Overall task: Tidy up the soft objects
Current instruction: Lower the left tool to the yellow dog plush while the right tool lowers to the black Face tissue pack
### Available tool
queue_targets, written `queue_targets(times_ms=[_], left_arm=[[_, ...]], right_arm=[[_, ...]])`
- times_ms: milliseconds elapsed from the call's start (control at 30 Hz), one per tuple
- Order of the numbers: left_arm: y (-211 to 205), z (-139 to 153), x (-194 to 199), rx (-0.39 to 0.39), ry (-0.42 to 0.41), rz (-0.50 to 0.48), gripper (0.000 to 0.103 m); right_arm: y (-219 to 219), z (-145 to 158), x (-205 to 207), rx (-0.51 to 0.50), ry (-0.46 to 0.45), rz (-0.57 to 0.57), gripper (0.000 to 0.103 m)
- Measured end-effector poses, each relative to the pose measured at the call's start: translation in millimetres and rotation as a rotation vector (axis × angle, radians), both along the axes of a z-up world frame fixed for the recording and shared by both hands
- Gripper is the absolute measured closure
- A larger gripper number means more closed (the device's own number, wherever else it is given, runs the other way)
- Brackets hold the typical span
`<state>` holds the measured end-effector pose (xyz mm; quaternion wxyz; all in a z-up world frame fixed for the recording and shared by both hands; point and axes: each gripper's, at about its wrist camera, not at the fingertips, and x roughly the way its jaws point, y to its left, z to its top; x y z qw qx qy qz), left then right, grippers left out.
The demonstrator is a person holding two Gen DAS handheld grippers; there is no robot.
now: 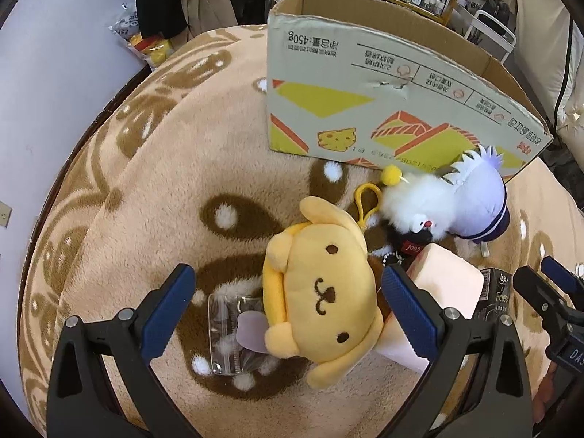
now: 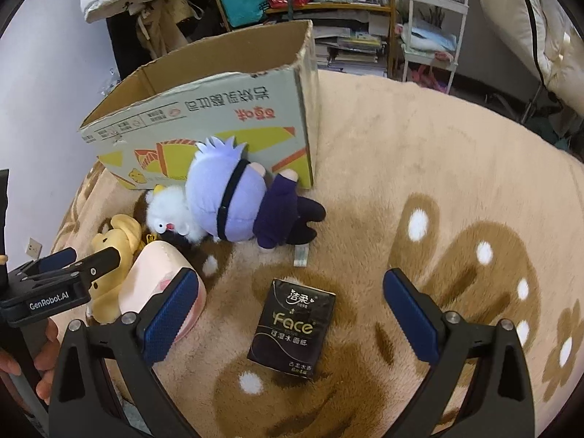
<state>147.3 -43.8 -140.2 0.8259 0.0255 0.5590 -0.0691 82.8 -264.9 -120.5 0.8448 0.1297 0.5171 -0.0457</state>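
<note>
- The left gripper (image 1: 288, 304) stands with its blue fingers (image 1: 168, 303) wide apart, one on each side of the yellow dog plush (image 1: 321, 292), which lies face up on the patterned blanket (image 1: 146, 182); neither finger touches it.
- A clear plastic pouch (image 1: 228, 332) lies at 9 o'clock of the yellow dog plush, partly under its ear.
- A yellow clip ring (image 1: 367, 200) sits at 12 o'clock of the plush's head.
- The pink tissue roll (image 1: 443, 292) lies at 3 o'clock of the yellow dog plush, just behind the left gripper's right finger.
- The white fluffy plush (image 1: 416, 204) lies at 1 o'clock of the yellow one, touching the purple-haired doll (image 1: 481, 197).
- The purple-haired doll rests against the front wall of the cardboard box (image 1: 365, 91), which stands open at 12 o'clock on the blanket.
- The right gripper (image 2: 288, 314) is also spread wide and holds nothing; the black tissue pack (image 2: 288, 328) lies flat on the blanket between its fingers, touching neither.
- In the right wrist view the purple-haired doll lies at 11 o'clock of the black tissue pack, well apart from it, and the pink tissue roll sits at 9 o'clock, behind the left-hand finger.
- A shelf of clutter (image 2: 328, 0) stands beyond the box.
</note>
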Motion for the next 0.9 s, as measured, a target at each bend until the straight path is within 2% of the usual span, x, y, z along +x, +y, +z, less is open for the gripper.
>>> queue_targets(times_ms=[167, 367, 633, 733, 800, 900], left_arm=[[-2, -3, 0, -0.010, 0.023, -0.004, 0.003], [-7, -10, -1, 0.008, 0.046, -0.026, 0.003], [-13, -16, -3, 0.037, 0.067, -0.035, 0.003], [-12, -21, -2, 0.035, 0.083, -0.027, 0.003], [-13, -22, -2, 0.038, 0.082, -0.031, 0.005], [-15, -23, -4, 0.036, 0.083, -0.054, 0.015]], right_arm=[[-4, -7, 2, 0.029, 0.030, -0.002, 0.000], [-2, -21, 4, 0.030, 0.112, 0.004, 0.000], [1, -31, 5, 0.029, 0.169, 0.011, 0.000], [1, -37, 4, 0.043, 0.194, 0.010, 0.008], [2, -41, 4, 0.045, 0.212, 0.013, 0.008], [3, -45, 5, 0.040, 0.228, 0.022, 0.008]])
